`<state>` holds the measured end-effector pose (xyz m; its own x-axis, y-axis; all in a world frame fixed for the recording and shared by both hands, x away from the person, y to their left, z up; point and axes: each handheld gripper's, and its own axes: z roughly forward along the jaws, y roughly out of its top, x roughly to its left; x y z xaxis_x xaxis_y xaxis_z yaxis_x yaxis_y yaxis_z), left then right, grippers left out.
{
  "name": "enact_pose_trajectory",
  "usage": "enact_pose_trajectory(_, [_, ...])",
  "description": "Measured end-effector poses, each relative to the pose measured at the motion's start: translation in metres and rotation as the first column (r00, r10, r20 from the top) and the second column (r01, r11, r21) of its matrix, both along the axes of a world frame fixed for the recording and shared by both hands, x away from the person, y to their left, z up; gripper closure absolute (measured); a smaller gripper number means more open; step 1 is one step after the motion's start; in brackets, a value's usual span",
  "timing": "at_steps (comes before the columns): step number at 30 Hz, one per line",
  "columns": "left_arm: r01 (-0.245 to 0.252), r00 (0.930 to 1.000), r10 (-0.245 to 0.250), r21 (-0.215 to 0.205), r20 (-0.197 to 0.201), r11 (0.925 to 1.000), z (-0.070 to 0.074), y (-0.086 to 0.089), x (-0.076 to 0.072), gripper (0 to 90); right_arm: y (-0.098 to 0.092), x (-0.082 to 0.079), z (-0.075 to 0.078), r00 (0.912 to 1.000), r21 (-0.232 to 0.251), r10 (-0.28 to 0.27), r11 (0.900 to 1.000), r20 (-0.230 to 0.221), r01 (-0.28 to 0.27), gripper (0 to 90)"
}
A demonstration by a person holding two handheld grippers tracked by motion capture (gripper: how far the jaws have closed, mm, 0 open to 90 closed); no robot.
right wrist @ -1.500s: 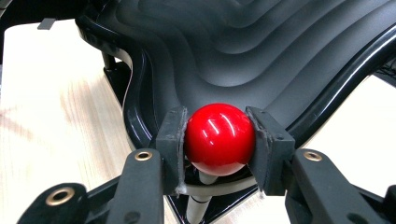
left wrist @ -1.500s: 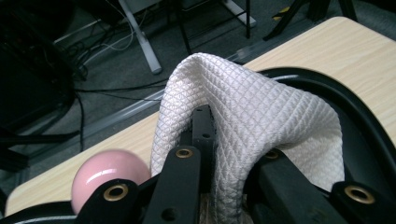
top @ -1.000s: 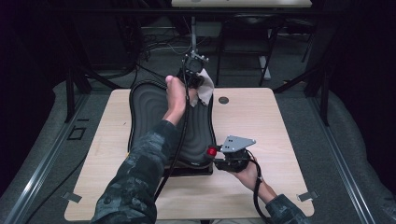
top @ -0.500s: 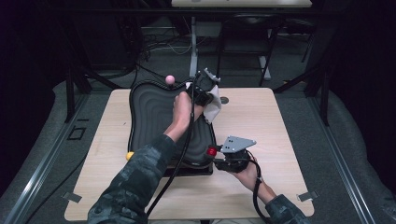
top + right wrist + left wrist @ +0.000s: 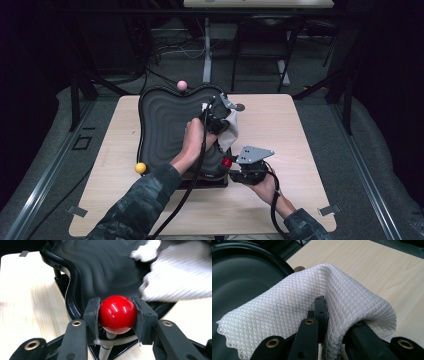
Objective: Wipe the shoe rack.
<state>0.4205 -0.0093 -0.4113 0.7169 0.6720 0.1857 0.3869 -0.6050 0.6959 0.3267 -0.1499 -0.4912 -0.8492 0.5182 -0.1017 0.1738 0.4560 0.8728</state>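
While my right gripper (image 5: 117, 315) is clamping the red ball (image 5: 117, 314) at the black tray's (image 5: 165, 125) near right corner, my left gripper (image 5: 322, 315) is pinching the white cloth (image 5: 294, 302) over the tray's right edge, far side.

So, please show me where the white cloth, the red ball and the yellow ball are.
white cloth (image 5: 287, 307): left gripper view, its waffle-textured face.
red ball (image 5: 117, 313): right gripper view, its glossy front.
yellow ball (image 5: 141, 168): high view, its top.
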Motion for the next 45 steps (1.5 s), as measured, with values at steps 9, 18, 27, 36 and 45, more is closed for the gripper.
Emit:
enact_pose_trajectory(9, [0.051, 0.9982, -0.051, 0.013, -0.030, 0.9986, -0.011, -0.001, -0.020, 84.5, 0.000, 0.000, 0.000, 1.0000, 0.006, -0.001, 1.000, 0.002, 0.001, 60.0])
enact_pose_trajectory(18, [0.063, 0.9975, -0.062, 0.017, -0.032, 0.9979, -0.012, -0.001, -0.022, 84.9, 0.000, 0.000, 0.000, 1.0000, 0.006, -0.002, 1.000, 0.003, 0.002, 60.0])
enact_pose_trajectory(27, [0.022, 0.9998, -0.022, 0.020, -0.001, 0.9995, 0.001, -0.002, 0.000, 84.7, 0.000, 0.000, 0.000, 1.0000, 0.000, -0.004, 1.000, 0.004, 0.004, 60.0])
enact_pose_trajectory(36, [-0.044, 0.9983, 0.043, 0.020, 0.038, 0.9988, 0.018, -0.004, 0.032, 84.7, 0.000, -0.001, 0.000, 1.0000, -0.001, -0.004, 1.000, 0.002, 0.004, 60.0])
enact_pose_trajectory(45, [-0.116, 0.9906, 0.115, 0.010, 0.073, 0.9932, 0.036, -0.011, 0.062, 84.0, 0.001, -0.001, 0.000, 1.0000, 0.001, -0.002, 1.000, 0.003, 0.002, 60.0])
